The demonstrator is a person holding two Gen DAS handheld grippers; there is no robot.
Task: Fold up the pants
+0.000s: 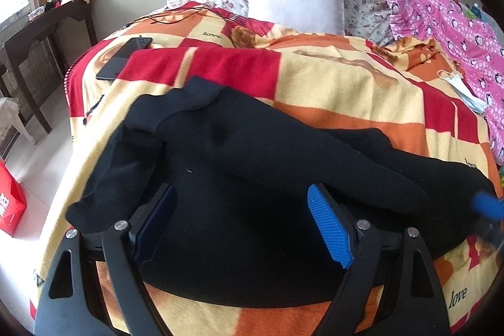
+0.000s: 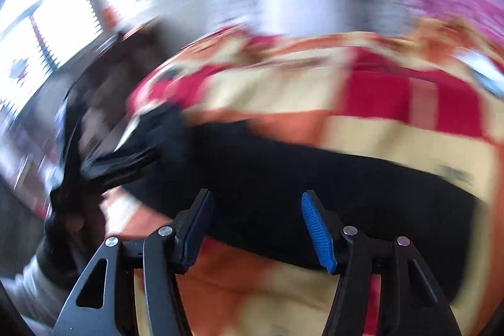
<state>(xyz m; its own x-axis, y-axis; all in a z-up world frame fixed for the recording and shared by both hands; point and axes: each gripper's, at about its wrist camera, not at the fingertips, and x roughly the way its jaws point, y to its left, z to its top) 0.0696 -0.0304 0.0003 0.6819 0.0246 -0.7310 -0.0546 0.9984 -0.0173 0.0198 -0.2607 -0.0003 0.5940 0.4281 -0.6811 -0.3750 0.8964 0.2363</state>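
The black pants [image 1: 252, 166] lie on the checked blanket [image 1: 330, 84] of the bed, directly ahead of and beneath both grippers. In the left wrist view one leg runs away from the fingers toward the far left, where its end lies doubled over. The rest of the garment bunches toward the right.

The left gripper [image 1: 242, 225] is spread wide. Dark fabric fills the space between its fingers, but neither pad presses on it, so nothing is pinched. Whether the fingertips touch the cloth cannot be told.

The right gripper [image 2: 255, 232] is likewise spread, with nothing clamped. Its view is heavily smeared, which indicates a gripper in quick motion. The pants [image 2: 315, 188] show there as a dark band lying across and just beyond its fingertips. A blue fingertip appears at the right edge of the left wrist view, close to the right-hand end of the garment.

Judged step: between grasps. The garment appears partly gathered, not yet folded into a neat stack, and both grippers are free.

Judged requirement for the next move:
- Place each gripper at an edge of the garment, the left near its own fingers, the right at the right-hand end.
- Close on the full thickness of cloth, not the blanket beneath.
- Lift both ends together so the fold falls straight.

The phone [image 1: 126, 59] beyond the left gripper lies well apart from the pants.
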